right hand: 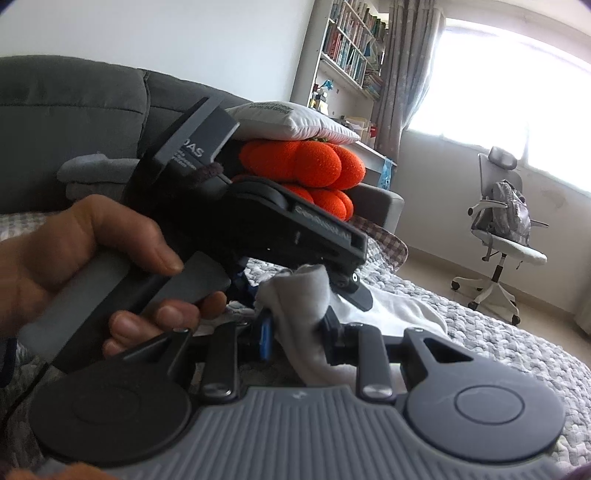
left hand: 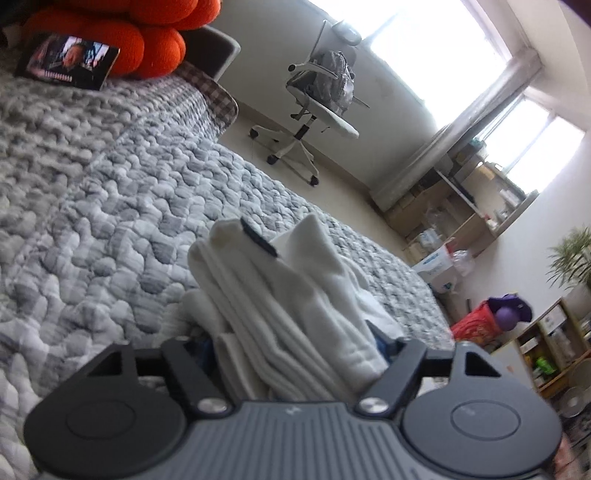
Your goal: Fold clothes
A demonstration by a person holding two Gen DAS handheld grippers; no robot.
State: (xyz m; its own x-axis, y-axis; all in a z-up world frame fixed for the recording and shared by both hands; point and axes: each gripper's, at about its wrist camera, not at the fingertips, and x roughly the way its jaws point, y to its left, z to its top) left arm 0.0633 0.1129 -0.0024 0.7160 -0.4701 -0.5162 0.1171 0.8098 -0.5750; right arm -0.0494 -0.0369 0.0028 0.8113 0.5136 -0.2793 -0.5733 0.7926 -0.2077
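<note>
Grey quilted bed point(left hand: 110, 192) bears white folded cloth point(left hand: 288, 314) between tongs point(left hand: 291, 350)

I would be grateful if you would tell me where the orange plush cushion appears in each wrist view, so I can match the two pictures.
Left wrist view: the orange plush cushion is in the top left corner, at the far end of the grey quilt.
Right wrist view: it is in the centre, under a white pillow.
Shared landmark: the white office chair by the window.
</note>
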